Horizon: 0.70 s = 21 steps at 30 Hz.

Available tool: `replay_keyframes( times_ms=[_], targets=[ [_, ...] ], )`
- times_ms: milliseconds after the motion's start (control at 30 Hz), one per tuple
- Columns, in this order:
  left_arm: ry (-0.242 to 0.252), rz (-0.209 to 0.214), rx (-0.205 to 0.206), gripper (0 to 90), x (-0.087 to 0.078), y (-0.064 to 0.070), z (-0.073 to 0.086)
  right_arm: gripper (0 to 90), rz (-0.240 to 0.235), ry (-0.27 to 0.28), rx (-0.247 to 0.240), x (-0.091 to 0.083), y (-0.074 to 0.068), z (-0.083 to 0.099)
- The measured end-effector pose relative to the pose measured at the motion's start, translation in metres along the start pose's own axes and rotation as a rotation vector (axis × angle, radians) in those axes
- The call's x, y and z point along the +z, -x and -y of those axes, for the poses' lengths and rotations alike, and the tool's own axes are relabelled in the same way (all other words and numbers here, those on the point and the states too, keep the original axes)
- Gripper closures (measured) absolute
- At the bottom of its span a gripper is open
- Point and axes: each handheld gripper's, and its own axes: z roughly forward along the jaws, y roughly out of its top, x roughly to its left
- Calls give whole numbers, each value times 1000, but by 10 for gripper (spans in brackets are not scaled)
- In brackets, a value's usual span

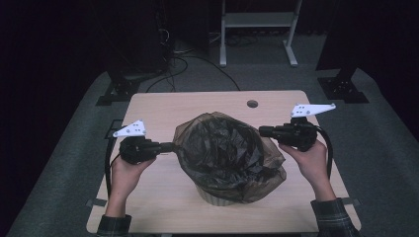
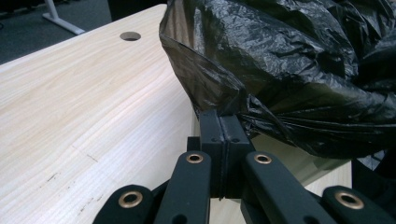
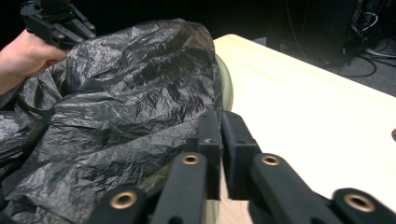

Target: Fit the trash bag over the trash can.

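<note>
**Bag being stretched over bin**

Table (image 1: 163, 106) carries a pale bin (image 1: 217, 199) at centre-front w/ a black bag (image 1: 225, 155) draped over it. Left gripper (image 1: 170, 146) is clamped on the bag's rim, prob. to pull it outward. Right gripper (image 1: 263, 131) at opp. rim, jaws together; can't tell if plastic is caught. No readable labels.

I worked over a pale wooden tabletop (image 1: 163, 106) with a round cable hole (image 1: 252, 103); beyond it stood a white frame (image 1: 257, 22) and tangled cables (image 1: 175, 57).
</note>
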Motion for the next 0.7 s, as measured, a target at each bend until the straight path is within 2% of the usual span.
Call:
replay_keyframes(
  times_ms=[233, 467, 700],
  targets=[
    [-2, -3, -2, 899, 4, -5, -3, 898, 32, -5, -3, 4, 5, 0],
    [6, -9, -20, 899, 12, -18, -6, 899, 89, 3, 30, 11, 25, 4],
    [-16, -16, -24, 899, 22, -24, -4, 899, 116, -4, 67, 18, 39, 12]
  ],
)
